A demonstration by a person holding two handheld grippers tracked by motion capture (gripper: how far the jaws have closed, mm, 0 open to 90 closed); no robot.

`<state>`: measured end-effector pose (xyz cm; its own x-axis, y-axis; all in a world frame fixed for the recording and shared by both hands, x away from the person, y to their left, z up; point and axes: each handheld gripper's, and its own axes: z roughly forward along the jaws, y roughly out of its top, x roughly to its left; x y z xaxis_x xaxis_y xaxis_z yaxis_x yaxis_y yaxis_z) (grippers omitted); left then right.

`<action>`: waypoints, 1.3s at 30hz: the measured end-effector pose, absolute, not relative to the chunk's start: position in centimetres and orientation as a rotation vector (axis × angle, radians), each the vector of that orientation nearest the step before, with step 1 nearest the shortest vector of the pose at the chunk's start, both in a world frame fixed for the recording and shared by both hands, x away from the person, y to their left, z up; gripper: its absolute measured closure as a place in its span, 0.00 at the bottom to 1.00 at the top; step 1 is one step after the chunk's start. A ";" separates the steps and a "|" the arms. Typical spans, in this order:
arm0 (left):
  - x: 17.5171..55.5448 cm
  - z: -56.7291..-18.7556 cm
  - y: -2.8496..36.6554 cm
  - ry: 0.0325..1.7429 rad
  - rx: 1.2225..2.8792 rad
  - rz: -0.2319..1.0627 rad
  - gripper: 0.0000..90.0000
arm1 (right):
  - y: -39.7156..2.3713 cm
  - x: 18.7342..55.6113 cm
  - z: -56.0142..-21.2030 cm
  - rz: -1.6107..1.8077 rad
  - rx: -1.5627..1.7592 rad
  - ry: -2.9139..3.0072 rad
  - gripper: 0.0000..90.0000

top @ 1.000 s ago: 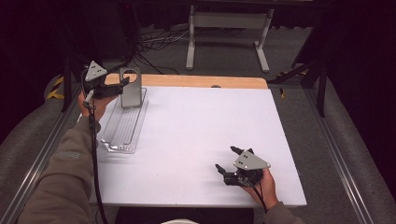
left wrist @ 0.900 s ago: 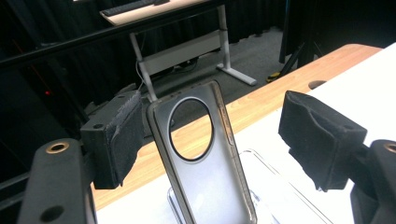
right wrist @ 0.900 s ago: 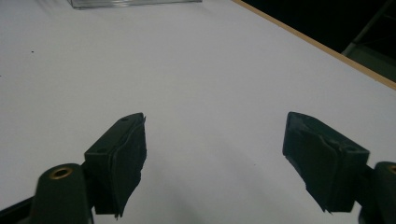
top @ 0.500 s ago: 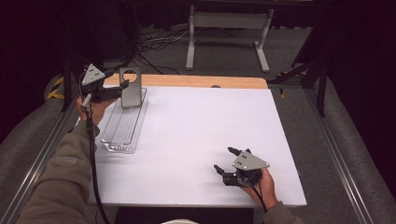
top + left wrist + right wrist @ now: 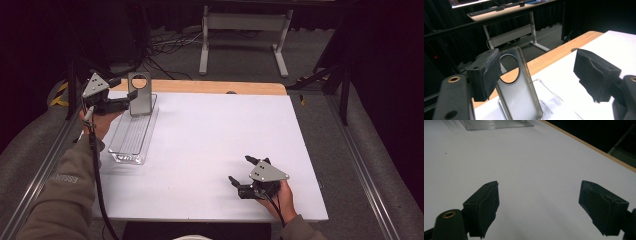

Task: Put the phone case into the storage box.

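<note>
— Standing upright at the far end of the clear tray (image 5: pixel 131 140) is the phone case (image 5: pixel 139 94), near the far left corner of the tabletop (image 5: pixel 210 140). Smoky, see-through, round camera hole near the top. Confirm from the left gripper view?

— Confirmed. Phone case (image 5: pixel 520 92) rises between the two black jaws, set toward the left-hand pad (image 5: pixel 485 72). The case's edge passes behind that pad — touching or just beside it, hard to call from this angle. The other pad sits well apart from the case, with white tabletop showing between.

— So the left gripper (image 5: pixel 129 99)?

— Released. Jaws spread wide and have just been opening a little further, with the case in the gap but not pinched. From above, the gripper comes in from the left edge of the tabletop, its grey three-cornered plate on top, jaws level and pointing at the case.

— Tray position?

— Long side running along the left edge, one short end toward the wooden strip at the far edge, the other toward the near edge. The case's foot sits inside the far end.

— Right gripper (image 5: pixel 242 172)?

— Low over the near right part of the tabletop, close to the near edge, hand behind it. In its own view (image 5: pixel 539 205) the jaws are spread — they have just been opening too — with bare white surface between them, nothing held. The tray's corner (image 5: pixel 496 124) shows far off at the top.
</note>
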<state>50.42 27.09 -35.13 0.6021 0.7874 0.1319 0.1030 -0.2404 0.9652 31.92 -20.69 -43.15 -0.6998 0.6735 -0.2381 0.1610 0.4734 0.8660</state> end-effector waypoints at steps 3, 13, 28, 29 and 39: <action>49.8 -35.2 26.7 0.719 1.734 0.756 0.21 | -20.8 32.0 -43.1 1.187 0.701 2.149 0.16; 47.4 -35.4 25.9 0.681 1.756 0.731 0.08 | -20.6 32.2 -43.0 1.203 0.704 2.147 0.12; 45.4 -36.1 25.3 0.624 1.767 0.680 0.05 | -20.7 32.3 -42.6 1.209 0.704 2.114 0.06; 45.3 -36.1 25.3 0.624 1.769 0.673 0.04 | -20.7 32.3 -42.6 1.210 0.709 2.107 0.05; 44.1 -36.0 25.5 0.580 1.765 0.668 0.01 | -20.7 32.2 -42.5 1.210 0.704 2.095 0.03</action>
